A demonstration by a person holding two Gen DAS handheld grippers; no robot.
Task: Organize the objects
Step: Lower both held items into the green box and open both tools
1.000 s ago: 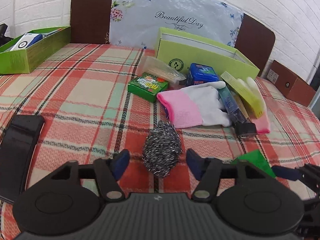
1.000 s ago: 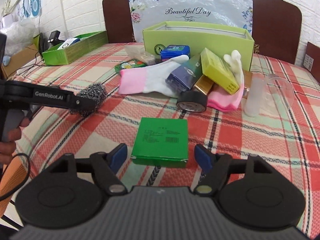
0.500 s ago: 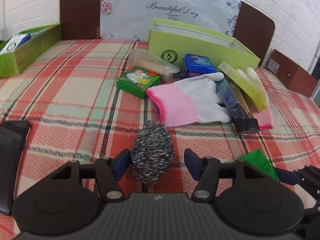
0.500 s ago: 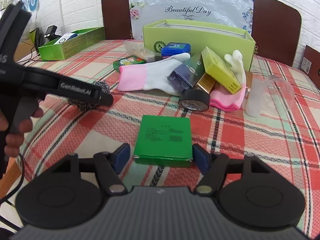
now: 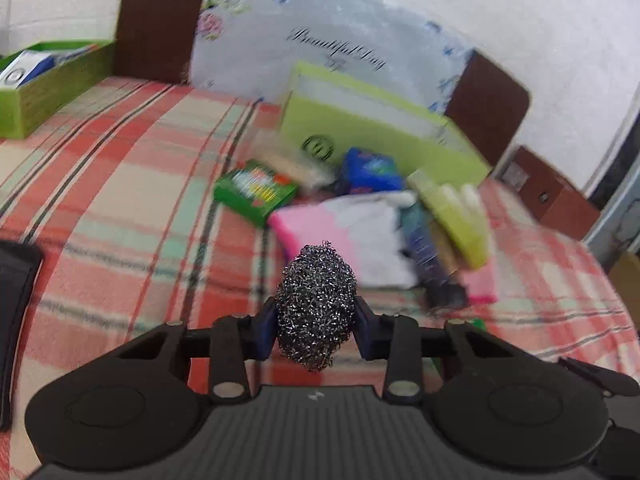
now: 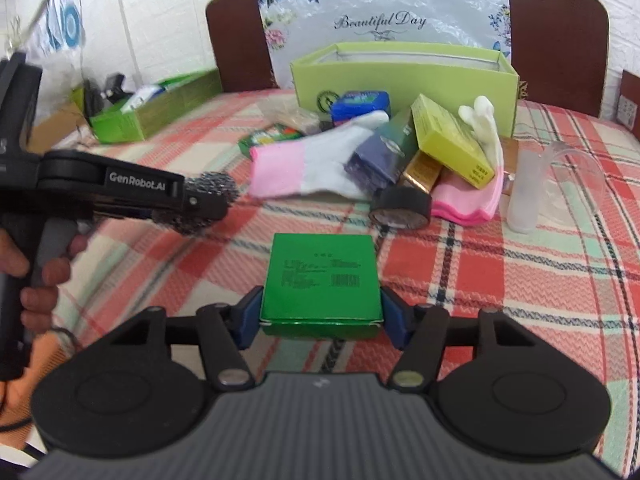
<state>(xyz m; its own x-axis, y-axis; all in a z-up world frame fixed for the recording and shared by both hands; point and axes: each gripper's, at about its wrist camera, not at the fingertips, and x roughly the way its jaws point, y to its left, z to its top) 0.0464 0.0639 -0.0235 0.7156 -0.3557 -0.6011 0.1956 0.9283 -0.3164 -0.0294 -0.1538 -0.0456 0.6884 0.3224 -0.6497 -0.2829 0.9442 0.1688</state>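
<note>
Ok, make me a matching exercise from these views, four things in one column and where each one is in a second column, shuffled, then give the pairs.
Things:
1. steel wool
2. green box
3. tape roll
4. blue tin

Places:
A. lying on the blanket in front of the pink gloves
B. between the left gripper fingers
C. against the front of the big lime box
D. between the right gripper fingers

Pairs: 1-B, 2-D, 3-A, 4-C
</note>
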